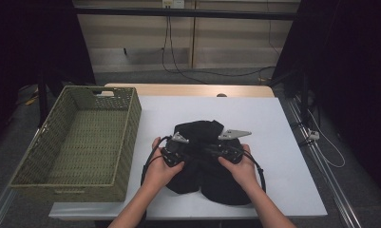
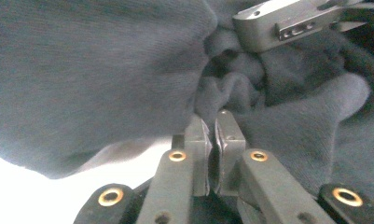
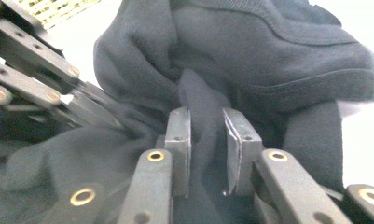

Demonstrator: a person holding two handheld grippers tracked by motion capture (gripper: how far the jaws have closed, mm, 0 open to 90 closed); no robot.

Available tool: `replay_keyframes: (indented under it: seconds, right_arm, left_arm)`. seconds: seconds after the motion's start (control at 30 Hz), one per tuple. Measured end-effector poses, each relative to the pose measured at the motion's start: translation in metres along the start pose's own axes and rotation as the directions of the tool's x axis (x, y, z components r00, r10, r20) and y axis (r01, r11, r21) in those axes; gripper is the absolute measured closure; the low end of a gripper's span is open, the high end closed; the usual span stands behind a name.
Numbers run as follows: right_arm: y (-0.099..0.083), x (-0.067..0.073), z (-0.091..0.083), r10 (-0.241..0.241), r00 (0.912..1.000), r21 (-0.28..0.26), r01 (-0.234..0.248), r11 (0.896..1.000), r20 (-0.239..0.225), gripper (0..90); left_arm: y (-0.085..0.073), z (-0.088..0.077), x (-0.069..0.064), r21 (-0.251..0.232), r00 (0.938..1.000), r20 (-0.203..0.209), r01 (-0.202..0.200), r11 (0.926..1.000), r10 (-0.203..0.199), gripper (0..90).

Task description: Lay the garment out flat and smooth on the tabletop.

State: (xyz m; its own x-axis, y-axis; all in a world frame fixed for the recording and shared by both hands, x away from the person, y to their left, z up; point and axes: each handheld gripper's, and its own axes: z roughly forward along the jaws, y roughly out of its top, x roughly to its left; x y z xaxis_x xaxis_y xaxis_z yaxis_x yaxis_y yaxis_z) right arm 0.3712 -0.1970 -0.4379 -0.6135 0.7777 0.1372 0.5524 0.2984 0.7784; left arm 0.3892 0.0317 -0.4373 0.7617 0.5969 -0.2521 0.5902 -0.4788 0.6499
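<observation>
I have the black garment (image 1: 204, 159) bunched mid-table on the white sheet (image 1: 283, 142), the basket (image 1: 79, 142) well apart at its left. My left gripper (image 2: 211, 122) is pinched nearly together on a thin fold. My right gripper (image 3: 207, 123) has a thicker fold standing between its jaws; the left pad touches it, but a gap shows at the right pad, so I can't call it clamped. If I lift now, the right side may slip free and the cloth would hang lopsided from the left pinch. That thin pinch could pull out under the weight, too.
</observation>
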Motion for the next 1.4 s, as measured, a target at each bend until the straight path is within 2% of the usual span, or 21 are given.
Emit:
replay_keyframes:
  seconds: [0.17, 0.2, 0.27, 0.33, 0.4, 0.53, 0.57, 0.63, 0.7, 0.77, 0.83, 0.9, 0.97, 1.07, 1.17, 1.2, 1.23, 1.3, 1.33, 1.37, 1.4]
  right_arm:
    - [0.001, -0.006, -0.011, 0.014, 0.9992, -0.049, -0.012, 0.999, 0.038, 77.2]
    - [0.001, -0.009, -0.012, 0.010, 0.9988, -0.051, -0.008, 0.999, 0.047, 77.7]
    - [-0.001, -0.012, -0.012, 0.023, 0.9978, -0.047, -0.020, 0.999, 0.062, 79.1]
    - [-0.004, -0.014, -0.011, 0.027, 0.9972, -0.030, -0.025, 0.999, 0.070, 79.3]
    - [-0.005, -0.015, -0.011, 0.032, 0.9974, -0.020, -0.030, 0.999, 0.065, 79.3]
    - [-0.006, -0.011, -0.007, 0.009, 0.9991, 0.018, -0.010, 1.000, 0.042, 79.5]
    - [-0.006, -0.009, -0.006, 0.007, 0.9995, 0.033, -0.008, 0.999, 0.032, 79.8]
    - [-0.008, -0.007, -0.005, 0.004, 1.0000, 0.065, -0.003, 0.998, -0.002, 79.5]
    - [-0.009, -0.005, -0.004, -0.002, 0.9999, 0.069, 0.002, 0.998, -0.012, 75.0]
    - [-0.007, -0.005, -0.007, -0.008, 0.9999, 0.064, 0.008, 0.998, 0.007, 66.7]
    - [-0.003, -0.007, -0.014, -0.030, 0.9986, 0.024, 0.029, 0.999, 0.043, 58.2]
    - [0.001, -0.010, -0.020, -0.017, 0.9970, -0.010, 0.018, 1.000, 0.075, 50.3]
    - [0.004, -0.016, -0.025, -0.004, 0.9934, -0.045, 0.010, 0.999, 0.115, 48.9]
    - [0.003, -0.024, -0.025, 0.017, 0.9884, -0.043, -0.011, 0.999, 0.151, 48.8]
    - [-0.002, -0.027, -0.013, 0.050, 0.9899, 0.002, -0.050, 0.999, 0.133, 48.9]
    - [-0.003, -0.027, -0.007, 0.040, 0.9906, 0.027, -0.044, 0.999, 0.131, 49.4]
    - [-0.005, -0.025, -0.002, 0.035, 0.9906, 0.054, -0.042, 0.998, 0.132, 54.4]
    - [-0.006, -0.021, 0.003, 0.015, 0.9951, 0.064, -0.021, 0.998, 0.098, 74.3]
    - [-0.006, -0.021, 0.004, 0.003, 0.9966, 0.061, -0.008, 0.998, 0.082, 81.7]
    - [-0.006, -0.021, 0.003, -0.012, 0.9952, 0.050, 0.007, 0.999, 0.097, 84.2]
    - [-0.005, -0.023, 0.000, -0.009, 0.9943, 0.038, 0.005, 0.999, 0.106, 84.9]
  left_arm:
    - [-0.002, -0.031, 0.006, -0.044, 0.9980, -0.028, 0.056, 0.9975, -0.057, 86.7]
    - [-0.004, -0.038, 0.009, -0.044, 0.9973, -0.050, 0.051, 0.9977, -0.053, 86.7]
    - [-0.007, -0.048, 0.011, -0.070, 0.9932, -0.075, 0.084, 0.9940, -0.089, 86.7]
    - [-0.011, -0.052, 0.012, -0.066, 0.9912, -0.076, 0.103, 0.9925, -0.108, 86.7]
    - [-0.014, -0.052, 0.011, -0.044, 0.9914, -0.067, 0.110, 0.9930, -0.113, 86.7]
    - [-0.016, -0.046, 0.010, -0.008, 0.9956, -0.046, 0.081, 0.9967, -0.081, 85.0]
    - [-0.016, -0.044, 0.009, -0.020, 0.9949, -0.034, 0.094, 0.9954, -0.095, 81.4]
    - [-0.015, -0.042, 0.011, -0.049, 0.9945, -0.055, 0.087, 0.9950, -0.089, 64.7]
    - [-0.014, -0.039, 0.013, -0.058, 0.9938, -0.030, 0.106, 0.9927, -0.107, 60.9]
    - [-0.011, -0.036, 0.015, -0.067, 0.9954, -0.048, 0.080, 0.9946, -0.083, 55.0]
    - [-0.008, -0.033, 0.018, -0.084, 0.9954, -0.048, 0.078, 0.9934, -0.083, 47.9]
    - [-0.005, -0.029, 0.020, -0.102, 0.9955, -0.049, 0.076, 0.9919, -0.082, 48.5]
    - [-0.001, -0.026, 0.021, -0.101, 0.9956, -0.035, 0.083, 0.9914, -0.087, 46.1]
    - [0.003, -0.017, 0.017, -0.078, 0.9974, -0.025, 0.065, 0.9948, -0.067, 43.7]
    - [0.005, -0.002, 0.013, -0.063, 0.9987, -0.020, 0.046, 0.9970, -0.047, 44.6]
    - [0.006, 0.003, 0.012, -0.062, 0.9986, -0.029, 0.043, 0.9972, -0.045, 45.1]
    - [0.006, 0.008, 0.011, -0.057, 0.9987, -0.030, 0.040, 0.9976, -0.042, 47.6]
    - [0.007, 0.015, 0.011, -0.035, 0.9986, -0.023, 0.046, 0.9983, -0.047, 55.2]
    - [0.007, 0.017, 0.010, -0.024, 0.9986, -0.019, 0.050, 0.9985, -0.050, 66.8]
    - [0.006, 0.018, 0.009, -0.014, 0.9986, -0.010, 0.052, 0.9985, -0.052, 72.4]
    - [0.007, 0.017, 0.010, -0.005, 0.9995, -0.021, 0.023, 0.9997, -0.023, 77.8]
